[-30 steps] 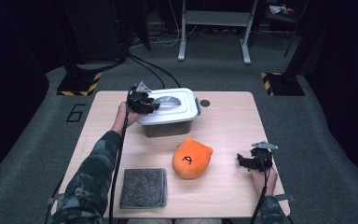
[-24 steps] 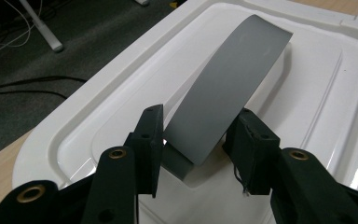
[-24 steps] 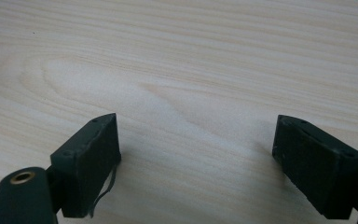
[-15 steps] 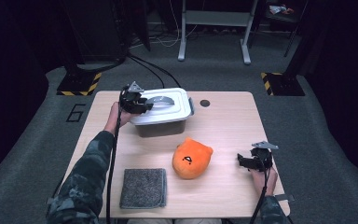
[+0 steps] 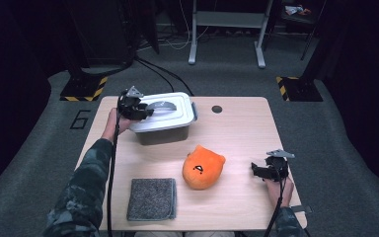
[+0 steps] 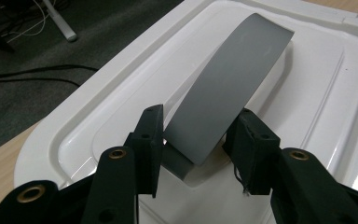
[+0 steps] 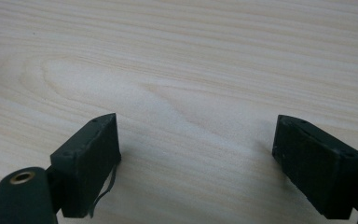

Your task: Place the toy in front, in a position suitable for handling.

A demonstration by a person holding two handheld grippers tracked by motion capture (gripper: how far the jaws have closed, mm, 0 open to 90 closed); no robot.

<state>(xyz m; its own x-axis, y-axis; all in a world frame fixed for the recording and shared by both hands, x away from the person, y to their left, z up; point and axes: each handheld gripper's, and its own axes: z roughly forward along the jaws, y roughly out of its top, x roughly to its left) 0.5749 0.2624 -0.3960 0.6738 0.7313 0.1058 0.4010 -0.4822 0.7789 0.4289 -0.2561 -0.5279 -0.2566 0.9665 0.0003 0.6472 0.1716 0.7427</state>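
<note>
Our left gripper [image 6: 196, 140] now straddles the grey handle [image 6: 228, 84] of the white lid [image 6: 317, 116], one jaw on each side, seemingly touching it but not visibly clamped, so we cannot tell whether the grip is made. Over the last second the hand has slid leftward along the lid, which sits on the bin [image 5: 164, 132] at the table's [image 5: 237, 128] far left. We judge the lid is about to come off. Our right gripper [image 7: 196, 154] rests spread wide over bare wood, near the orange plush [image 5: 203, 167]; a grey cloth [image 5: 152, 198] lies nearer.

The box [image 5: 164, 121] stands behind the plush toy [image 5: 203, 167], cloth [image 5: 152, 198] front-left.
</note>
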